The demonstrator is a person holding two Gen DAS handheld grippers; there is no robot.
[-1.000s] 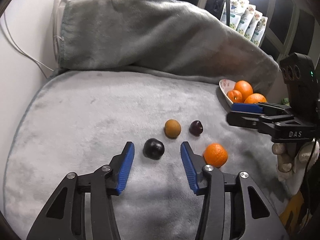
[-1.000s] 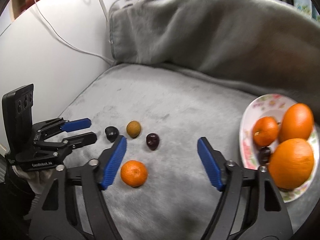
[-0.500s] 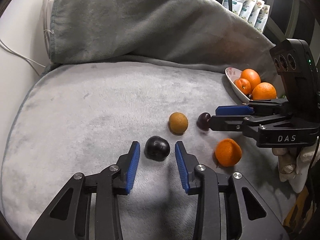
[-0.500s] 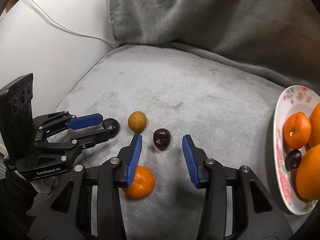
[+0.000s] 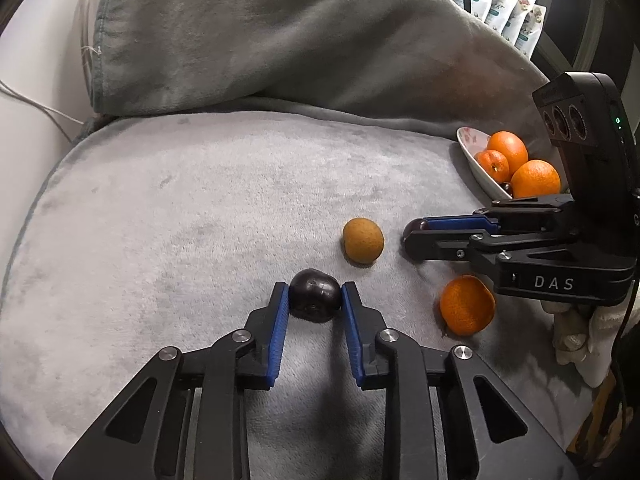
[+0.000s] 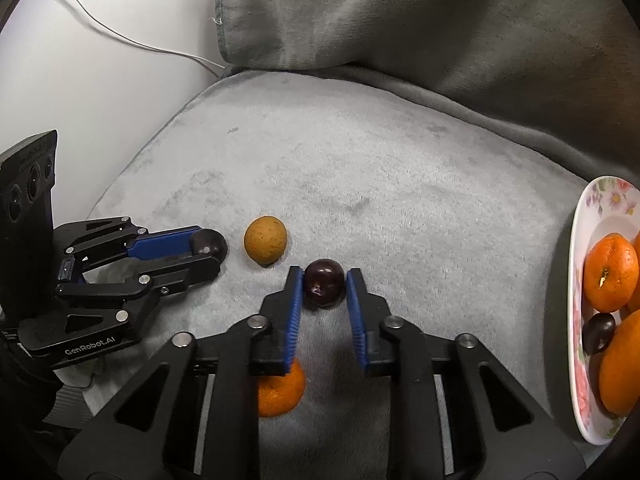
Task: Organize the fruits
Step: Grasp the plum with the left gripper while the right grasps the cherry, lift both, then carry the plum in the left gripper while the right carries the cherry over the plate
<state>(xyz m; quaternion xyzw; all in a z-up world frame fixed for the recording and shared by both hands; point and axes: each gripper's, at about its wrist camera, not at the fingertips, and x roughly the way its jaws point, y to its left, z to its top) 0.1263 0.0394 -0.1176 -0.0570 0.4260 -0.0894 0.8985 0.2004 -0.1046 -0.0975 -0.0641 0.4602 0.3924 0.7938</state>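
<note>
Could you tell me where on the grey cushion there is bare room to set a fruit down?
The wide stretch of grey cushion between the loose fruits and the draped blanket is bare. Bare too is the strip between the reddish plum and the floral plate. It is crowded near the brown fruit, both grippers and the loose orange.

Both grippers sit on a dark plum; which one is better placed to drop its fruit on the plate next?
Right. The right gripper, closed on its dark round plum, is nearer the floral plate; the left gripper is farther.

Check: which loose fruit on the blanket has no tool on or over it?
The tan round fruit. Both dark plums sit between pads; the mandarin lies under the right tool.
</note>
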